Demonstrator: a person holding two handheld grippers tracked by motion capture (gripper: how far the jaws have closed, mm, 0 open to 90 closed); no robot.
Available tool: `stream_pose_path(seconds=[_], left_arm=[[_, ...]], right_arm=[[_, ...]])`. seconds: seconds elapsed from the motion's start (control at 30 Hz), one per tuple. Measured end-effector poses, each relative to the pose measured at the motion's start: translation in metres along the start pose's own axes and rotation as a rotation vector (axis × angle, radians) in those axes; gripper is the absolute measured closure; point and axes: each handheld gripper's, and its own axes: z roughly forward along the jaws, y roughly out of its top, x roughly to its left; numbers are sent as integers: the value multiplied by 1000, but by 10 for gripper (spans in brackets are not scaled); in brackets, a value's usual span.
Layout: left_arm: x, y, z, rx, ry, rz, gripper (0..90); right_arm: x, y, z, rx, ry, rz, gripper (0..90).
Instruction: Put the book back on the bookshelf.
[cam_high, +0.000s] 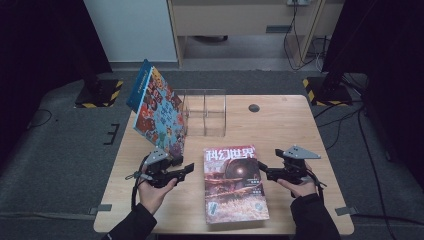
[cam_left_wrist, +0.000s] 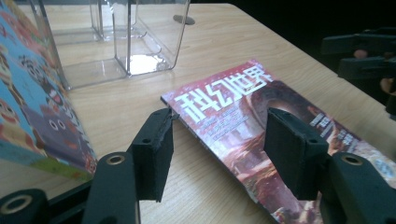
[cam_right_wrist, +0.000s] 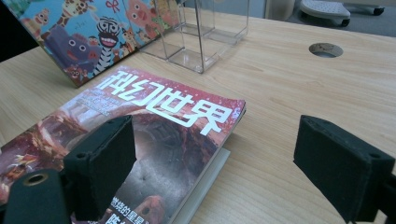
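1. Wooden worktop (cam_high: 295, 130) with a small round grommet hole (cam_high: 254, 108) near the far edge.
2. Leaning against the clear acrylic file holder (cam_high: 205, 112) at the far left — a children's picture book (cam_high: 157, 112) with cartoon animals on its cover, tilted, its lower edge resting on the worktop.
3. Lying flat near the front middle, cover up: a science-fiction magazine (cam_high: 234, 184) with white Chinese title characters on a red cover, between the two grippers and just in front of the file holder.
4. Left gripper (cam_high: 187, 170) held low just left of the magazine, jaws parted about halfway and gripping nothing; in the left gripper view (cam_left_wrist: 219, 154) the magazine's near left edge sits between and beyond the pads, not pressed.
5. Right gripper (cam_high: 262, 171) just right of the magazine, jaws spread wide and empty; in the right gripper view (cam_right_wrist: 224, 172) the magazine's corner lies between the pads (cam_right_wrist: 107, 163), untouched.
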Motion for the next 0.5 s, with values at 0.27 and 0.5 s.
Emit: stream_pose_path(seconds=[0.27,0.5], left_arm=[[-2,-21,24,65,12,-1,407],[-3,-28,39,97,7,-4,394]], right_arm=[[8,-8,9,43,7,-23,145],[14,-16,19,96,16,-28,145]])
